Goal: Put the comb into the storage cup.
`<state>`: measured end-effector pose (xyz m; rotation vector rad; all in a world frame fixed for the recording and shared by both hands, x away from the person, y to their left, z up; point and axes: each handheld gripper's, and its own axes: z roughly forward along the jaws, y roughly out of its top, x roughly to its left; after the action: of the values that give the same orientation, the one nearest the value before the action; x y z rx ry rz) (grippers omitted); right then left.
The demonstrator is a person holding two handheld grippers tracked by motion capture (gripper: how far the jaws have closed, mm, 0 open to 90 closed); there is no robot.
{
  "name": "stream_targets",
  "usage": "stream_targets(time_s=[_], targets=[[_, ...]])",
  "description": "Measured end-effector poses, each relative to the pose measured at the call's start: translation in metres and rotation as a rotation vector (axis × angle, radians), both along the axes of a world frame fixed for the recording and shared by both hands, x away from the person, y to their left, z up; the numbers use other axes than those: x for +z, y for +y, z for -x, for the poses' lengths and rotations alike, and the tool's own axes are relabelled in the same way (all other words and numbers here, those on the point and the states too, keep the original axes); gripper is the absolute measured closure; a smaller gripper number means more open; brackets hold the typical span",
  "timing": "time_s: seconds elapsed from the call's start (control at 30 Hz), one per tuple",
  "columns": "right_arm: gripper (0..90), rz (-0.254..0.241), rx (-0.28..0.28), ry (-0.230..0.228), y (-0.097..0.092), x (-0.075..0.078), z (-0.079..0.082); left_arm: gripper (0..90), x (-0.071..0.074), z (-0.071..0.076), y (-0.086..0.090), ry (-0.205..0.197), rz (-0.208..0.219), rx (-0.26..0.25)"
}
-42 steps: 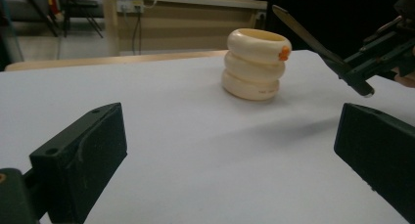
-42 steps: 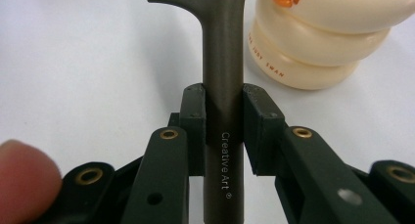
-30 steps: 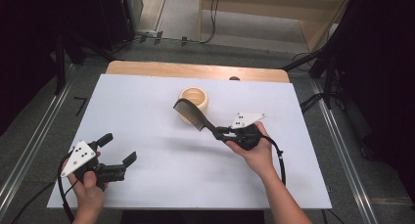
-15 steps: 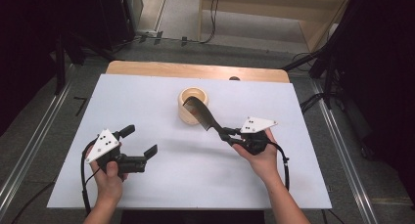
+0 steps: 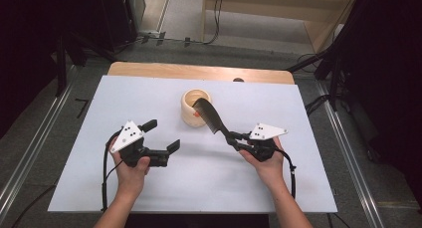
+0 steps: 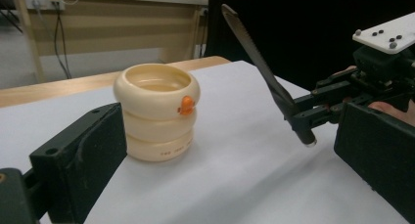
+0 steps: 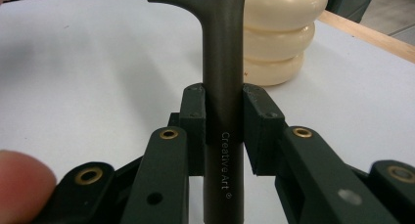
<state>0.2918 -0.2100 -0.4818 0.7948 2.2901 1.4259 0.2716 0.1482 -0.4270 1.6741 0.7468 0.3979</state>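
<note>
You had the comb (image 5: pixel 211 117) clamped by its round handle in your right gripper (image 5: pixel 234 139), the jaws pressed tight on either side of the shaft, just below where the toothed head begins. From there it slanted up and away toward the cream cup (image 5: pixel 191 107), with its toothed head over the cup's near rim; whether the tip was already inside the mouth could not be told. In the right gripper view the handle (image 7: pixel 223 87) ran straight up between the pads (image 7: pixel 193 121), and the cup (image 7: pixel 281 33) stood just behind it.

The comb looked like light, stiff plastic, thin through the blade and smooth on the handle. That smooth round shaft seemed the right place to hold, but it could probably twist in the grip if the teeth caught on the rim. The teeth looked the frailest part, so no force belonged there.

The cup, a ribbed pot with a small orange knob (image 6: pixel 186 105) at its side, stood free on the white table (image 5: pixel 149 198) and seemed light enough to slide or tip when nudged.

Your left gripper (image 5: pixel 161 137) was near the cup, on its left, with its jaws spread wide and nothing between them; in the left gripper view the cup (image 6: pixel 156 117) sat in front of the left-hand jaw.
</note>
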Motion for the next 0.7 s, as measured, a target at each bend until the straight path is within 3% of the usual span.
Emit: stream_targets(time_s=[0.7], targets=[[70.6, -0.042, -0.01, -0.009, 0.005, -0.008, 0.006, 0.0, 0.001, -0.014, -0.05, 0.028, 0.012, -0.059]])
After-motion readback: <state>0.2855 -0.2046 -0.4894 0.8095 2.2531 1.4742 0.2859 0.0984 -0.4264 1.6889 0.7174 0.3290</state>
